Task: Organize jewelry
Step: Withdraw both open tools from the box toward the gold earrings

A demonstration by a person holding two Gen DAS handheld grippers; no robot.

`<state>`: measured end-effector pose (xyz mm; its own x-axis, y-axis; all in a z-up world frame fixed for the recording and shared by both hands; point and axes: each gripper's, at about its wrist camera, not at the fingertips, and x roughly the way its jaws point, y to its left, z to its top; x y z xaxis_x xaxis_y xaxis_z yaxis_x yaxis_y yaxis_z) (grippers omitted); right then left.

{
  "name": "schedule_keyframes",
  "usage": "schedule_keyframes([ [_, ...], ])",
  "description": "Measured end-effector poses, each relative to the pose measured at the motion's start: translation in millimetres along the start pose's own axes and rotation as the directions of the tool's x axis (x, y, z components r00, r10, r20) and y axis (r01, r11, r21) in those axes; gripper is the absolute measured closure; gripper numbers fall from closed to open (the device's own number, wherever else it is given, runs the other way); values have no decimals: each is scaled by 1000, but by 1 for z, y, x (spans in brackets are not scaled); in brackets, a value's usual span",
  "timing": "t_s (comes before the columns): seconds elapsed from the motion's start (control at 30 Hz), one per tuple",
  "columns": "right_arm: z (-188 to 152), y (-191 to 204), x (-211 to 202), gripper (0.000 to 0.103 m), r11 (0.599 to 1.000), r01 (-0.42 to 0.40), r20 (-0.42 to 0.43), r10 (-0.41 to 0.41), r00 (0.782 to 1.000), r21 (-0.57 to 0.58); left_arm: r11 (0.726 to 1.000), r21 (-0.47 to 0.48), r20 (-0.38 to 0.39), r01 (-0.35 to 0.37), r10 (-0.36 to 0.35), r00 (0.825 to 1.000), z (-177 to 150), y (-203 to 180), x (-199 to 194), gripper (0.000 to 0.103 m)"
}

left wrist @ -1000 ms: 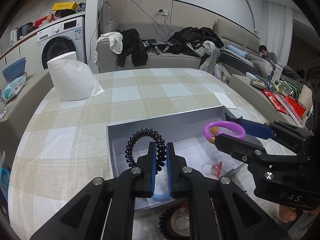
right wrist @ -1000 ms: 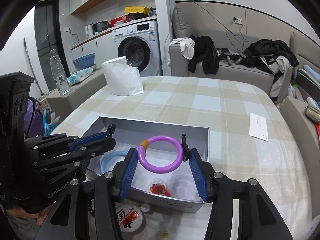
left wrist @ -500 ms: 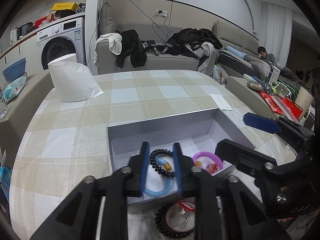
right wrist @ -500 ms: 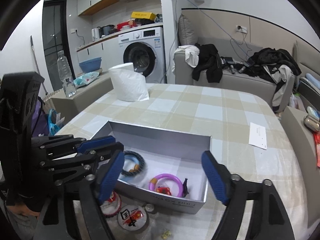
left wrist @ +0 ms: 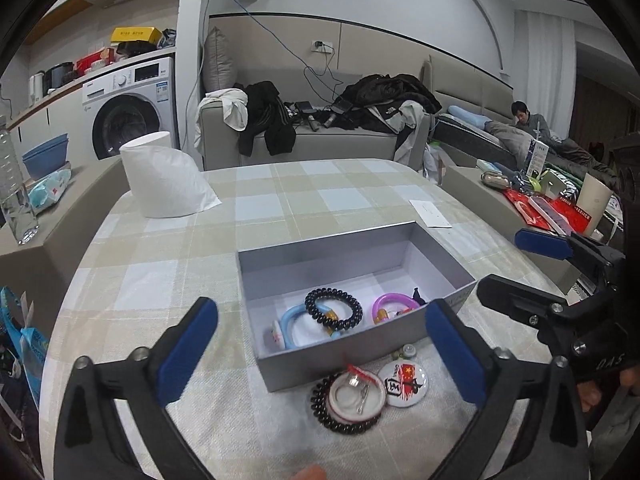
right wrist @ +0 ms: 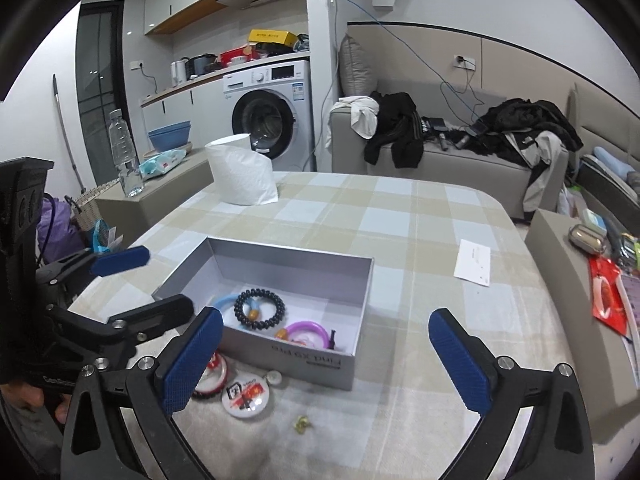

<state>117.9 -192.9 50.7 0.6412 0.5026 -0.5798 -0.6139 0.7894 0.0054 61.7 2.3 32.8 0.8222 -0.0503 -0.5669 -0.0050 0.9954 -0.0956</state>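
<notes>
**Both tongs open above a half-filled jewelry box**

On the checked tabletop (right wrist: 400, 216), a shallow grey box (left wrist: 436, 240) is sitting open, and both tongs are hovering just in front of it. Left tongs (left wrist: 320, 344) are spread wide and gripping nothing; right tongs (right wrist: 324, 354) are likewise spread wide and gripping nothing.

Inside the box, three pieces are lying on the white floor: a black beaded bracelet (left wrist: 333, 309) is resting partly on top of a light blue ring (left wrist: 289, 326), and a purple ring (left wrist: 394, 305) is lying just beside them, toward the box's right wall.

Outside the box, several pieces are waiting on the tabletop against its near wall: a black coiled band (left wrist: 344, 422) is lying around a round red-and-white badge (left wrist: 357, 396), a second badge with a red flag design (left wrist: 403, 378) is sitting beside it, a small pale round item (left wrist: 408, 350) is touching the box wall, and a tiny gold-coloured piece (right wrist: 303, 424) is lying apart, nearer the viewer.

Judging by this, the sorting is looking roughly half finished, with the loose pieces needing to go in.
</notes>
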Motion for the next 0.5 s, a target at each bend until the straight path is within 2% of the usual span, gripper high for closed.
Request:
schedule_keyframes([
  [0.23,-19,-5,-2,0,1000,24,-38,-23,999,18,998,-56,-1,-15,15,1000,-14,12,-4,1],
  [0.5,-25,2,4,0,1000,15,-62,-15,998,1,997,-53,-33,-53,51,998,-19,15,5,1],
])
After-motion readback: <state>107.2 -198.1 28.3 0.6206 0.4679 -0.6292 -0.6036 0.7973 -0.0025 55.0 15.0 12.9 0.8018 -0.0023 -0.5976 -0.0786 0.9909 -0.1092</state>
